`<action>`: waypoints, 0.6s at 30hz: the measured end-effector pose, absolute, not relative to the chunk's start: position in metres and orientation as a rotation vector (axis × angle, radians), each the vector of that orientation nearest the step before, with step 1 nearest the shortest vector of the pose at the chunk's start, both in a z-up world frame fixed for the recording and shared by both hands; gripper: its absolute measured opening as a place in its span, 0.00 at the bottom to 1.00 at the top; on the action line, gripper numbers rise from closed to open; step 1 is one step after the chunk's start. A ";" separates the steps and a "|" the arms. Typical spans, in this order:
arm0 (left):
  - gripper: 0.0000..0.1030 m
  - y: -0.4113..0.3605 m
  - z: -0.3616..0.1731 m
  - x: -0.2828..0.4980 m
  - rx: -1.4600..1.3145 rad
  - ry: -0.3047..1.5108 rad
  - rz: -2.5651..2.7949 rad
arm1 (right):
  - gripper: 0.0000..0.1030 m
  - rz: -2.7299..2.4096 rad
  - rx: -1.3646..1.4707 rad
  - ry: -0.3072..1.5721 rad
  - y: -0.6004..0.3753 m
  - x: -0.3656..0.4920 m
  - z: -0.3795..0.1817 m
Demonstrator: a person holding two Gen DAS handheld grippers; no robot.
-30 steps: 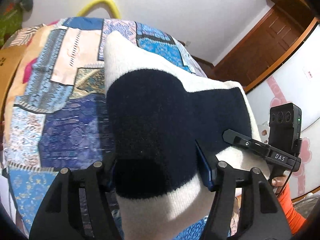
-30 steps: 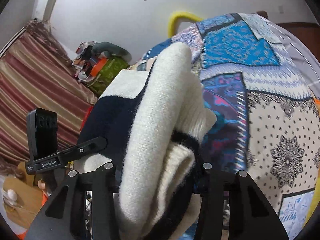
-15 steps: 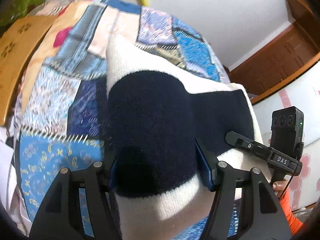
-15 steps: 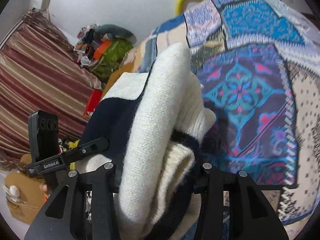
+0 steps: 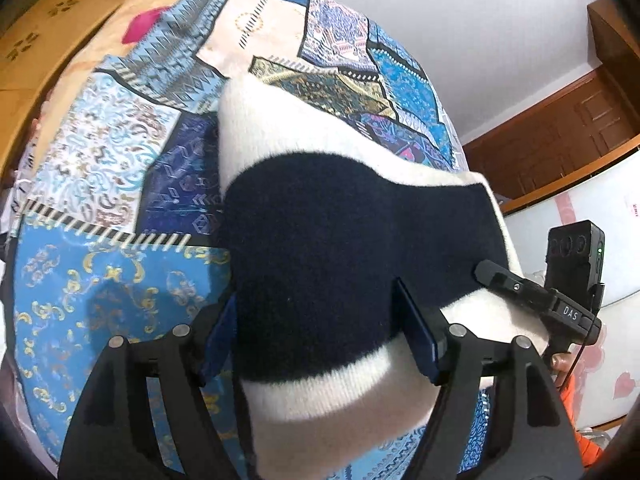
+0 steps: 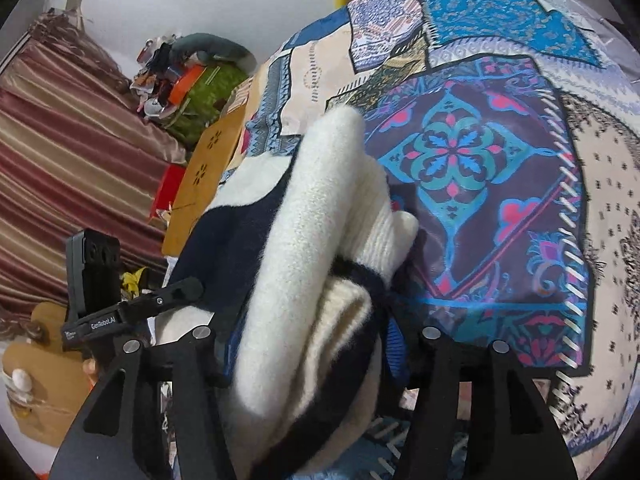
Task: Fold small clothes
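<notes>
Over the patchwork bedspread [image 5: 104,292]: both grippers held one folded knit garment just above the cover.
Garment: a cream-and-navy sweater [image 5: 320,248], thick and fuzzy, bundled in several layers; it spanned from one gripper to the other and hung close over the bedspread near its front edge.
Left gripper [image 5: 320,336]: its jaws had just been opening, with the navy band of the sweater between the blue pads; the pads were still against the knit on both sides, so the hold read as loosening, not freed.
Right gripper [image 6: 308,356]: its jaws had likewise just been opening around the rolled cream end of the sweater [image 6: 304,264]; the pads still flanked and touched the bundle.
Handling, judged: light, soft and springy; it compresses under the pads, will not slip readily, is not fragile, but layers may spring apart once freed.
Hold points, judged: grip at the folded edges through all layers, one gripper per end, so the fold stays together.
</notes>
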State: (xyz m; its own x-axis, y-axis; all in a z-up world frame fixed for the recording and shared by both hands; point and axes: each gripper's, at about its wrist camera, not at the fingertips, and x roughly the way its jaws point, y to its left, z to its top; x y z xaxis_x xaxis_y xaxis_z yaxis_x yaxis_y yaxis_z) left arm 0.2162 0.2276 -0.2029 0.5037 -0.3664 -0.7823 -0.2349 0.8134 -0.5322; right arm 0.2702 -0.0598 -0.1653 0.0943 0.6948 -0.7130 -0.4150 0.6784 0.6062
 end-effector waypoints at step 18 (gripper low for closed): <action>0.71 0.181 -0.046 0.133 -0.294 0.665 0.070 | 0.53 0.811 0.072 0.698 -0.085 0.186 -0.025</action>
State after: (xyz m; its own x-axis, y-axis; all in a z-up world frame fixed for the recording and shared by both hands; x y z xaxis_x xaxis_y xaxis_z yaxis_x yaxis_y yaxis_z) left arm 0.1332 0.1808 -0.0457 0.7862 -0.0292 -0.6173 -0.1575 0.9564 -0.2458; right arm 0.1863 -0.0855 -0.0247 0.4808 0.6869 -0.5450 -0.6413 0.6993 0.3158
